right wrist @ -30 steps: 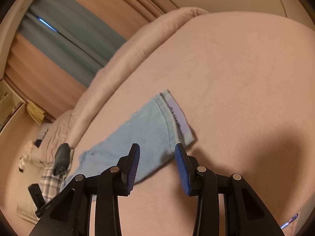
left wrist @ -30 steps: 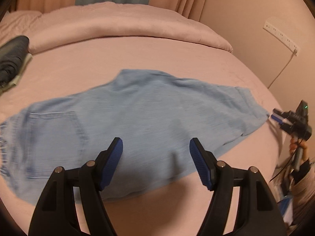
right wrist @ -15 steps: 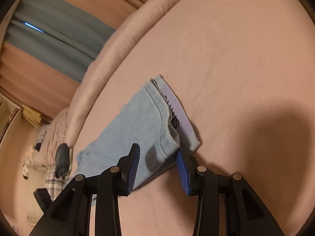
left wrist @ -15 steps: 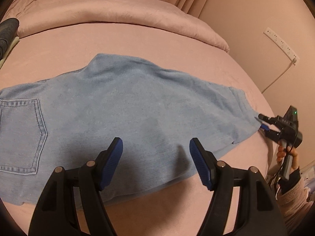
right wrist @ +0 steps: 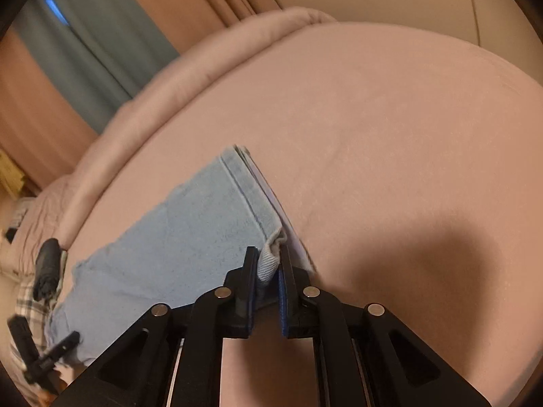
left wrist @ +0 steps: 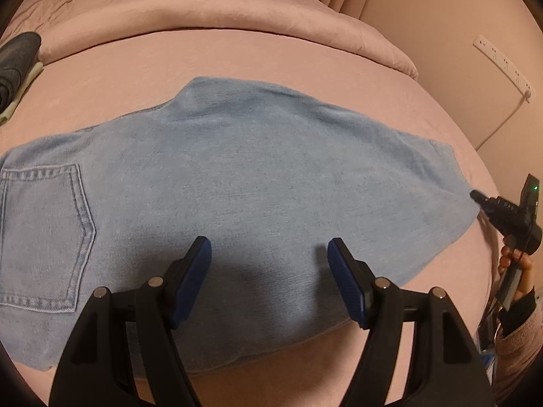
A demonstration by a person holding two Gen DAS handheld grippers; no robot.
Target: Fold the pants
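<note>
Light blue denim pants (left wrist: 254, 176) lie flat across a pink bed (left wrist: 237, 57), back pocket (left wrist: 44, 237) at the left, leg ends toward the right. My left gripper (left wrist: 268, 254) is open and empty, hovering over the near edge of the pants' middle. My right gripper (right wrist: 268, 257) is shut on the near corner of the leg hem (right wrist: 271, 254) of the pants (right wrist: 176, 244); it also shows in the left wrist view (left wrist: 475, 196) at the far right tip of the pants.
A folded pink duvet (left wrist: 220, 10) runs along the far side of the bed. Dark folded clothes (left wrist: 15, 61) lie at the far left. A wall with a power strip (left wrist: 502, 61) is at the right. The left gripper (right wrist: 44, 356) shows at lower left.
My right gripper moved forward and closed on the hem corner of the pants. My left gripper drew nearer over the middle of the pants and stayed open.
</note>
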